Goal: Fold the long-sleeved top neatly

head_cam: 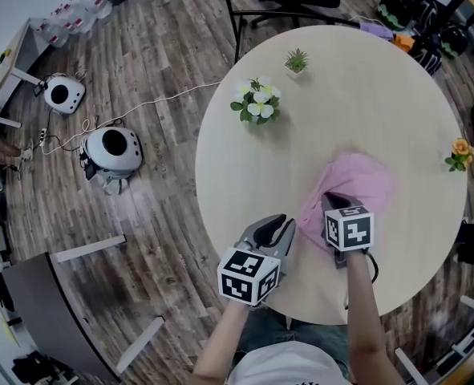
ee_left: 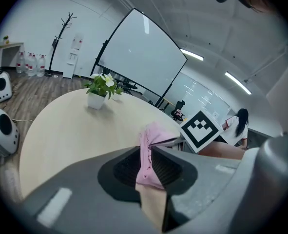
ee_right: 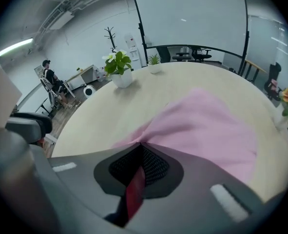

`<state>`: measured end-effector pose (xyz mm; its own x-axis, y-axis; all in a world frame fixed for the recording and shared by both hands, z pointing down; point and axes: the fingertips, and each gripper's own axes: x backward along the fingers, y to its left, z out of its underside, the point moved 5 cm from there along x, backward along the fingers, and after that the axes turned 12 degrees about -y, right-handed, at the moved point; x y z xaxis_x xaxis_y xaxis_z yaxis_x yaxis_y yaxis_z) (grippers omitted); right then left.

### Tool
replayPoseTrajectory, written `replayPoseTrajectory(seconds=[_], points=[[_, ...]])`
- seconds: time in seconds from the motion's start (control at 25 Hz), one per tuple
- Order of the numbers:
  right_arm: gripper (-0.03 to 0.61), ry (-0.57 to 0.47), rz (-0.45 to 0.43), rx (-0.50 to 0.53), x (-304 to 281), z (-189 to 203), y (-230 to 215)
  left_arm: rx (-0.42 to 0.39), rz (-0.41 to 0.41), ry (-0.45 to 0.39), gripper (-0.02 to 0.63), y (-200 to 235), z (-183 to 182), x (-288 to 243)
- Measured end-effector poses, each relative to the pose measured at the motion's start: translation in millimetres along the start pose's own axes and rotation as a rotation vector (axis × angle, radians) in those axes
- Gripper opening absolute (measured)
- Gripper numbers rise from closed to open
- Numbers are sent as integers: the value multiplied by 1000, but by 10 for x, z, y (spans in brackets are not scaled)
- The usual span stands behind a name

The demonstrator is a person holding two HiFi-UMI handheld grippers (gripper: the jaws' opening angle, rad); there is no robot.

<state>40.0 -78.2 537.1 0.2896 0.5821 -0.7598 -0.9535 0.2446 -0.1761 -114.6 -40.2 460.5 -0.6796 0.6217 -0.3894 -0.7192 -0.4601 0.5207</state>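
Two tongs: you hold one pair in each hand over the near side of the round counter (head_cam: 341, 95), with the marker cubes turned toward you.
Left tongs (head_cam: 288, 224): clenched on a bunched edge of the long-sleeved top (head_cam: 363, 179). Your left gripper view shows pink cloth pinched between the pads and running down between them.
Right tongs (head_cam: 327, 200): the jaws are pressed together and the tips point steeply down at the near edge of the top. No view shows you whether a fold is caught between them.
Top: pink and crumpled in a loose heap on the near right part of the counter. A strip of it is drawn out leftward to your left tongs.
Spacing: your two tongs sit close side by side, the right just beyond and to the right of the left.
Plants: a white-flowered pot plant (head_cam: 257, 103) stands left of the counter's middle, well apart from the top. A small green plant (head_cam: 297, 61) stands beyond it near the far rim. An orange flower (head_cam: 459, 152) stands at the right rim.
Floor: wood planks (head_cam: 164, 62) with two white rounded devices (head_cam: 112, 149) and a cable, well to the left of the counter.
Your arms: both forearms reach in from the bottom edge of the head view.
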Motion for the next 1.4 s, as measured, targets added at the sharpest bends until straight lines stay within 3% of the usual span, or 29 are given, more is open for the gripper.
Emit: replayPoseTrajectory(seconds=[0.28, 0.52, 0.76, 0.96, 1.4], points=[[28, -32, 7, -3, -48, 13, 0, -21, -24, -15, 181, 35, -29, -19], [32, -184, -16, -21, 226, -54, -49, -65, -49, -64, 181, -27, -182, -66], [38, -389, 71, 29, 849, -348, -191, -139, -32, -128, 181, -212, -484, -98], [25, -580, 144, -26, 1487, -555, -358, -202, -18, -194, 181, -423, -764, -59], [25, -853, 315, 14, 2478, -917, -503, -391, -10, -370, 181, -936, -1446, 113]])
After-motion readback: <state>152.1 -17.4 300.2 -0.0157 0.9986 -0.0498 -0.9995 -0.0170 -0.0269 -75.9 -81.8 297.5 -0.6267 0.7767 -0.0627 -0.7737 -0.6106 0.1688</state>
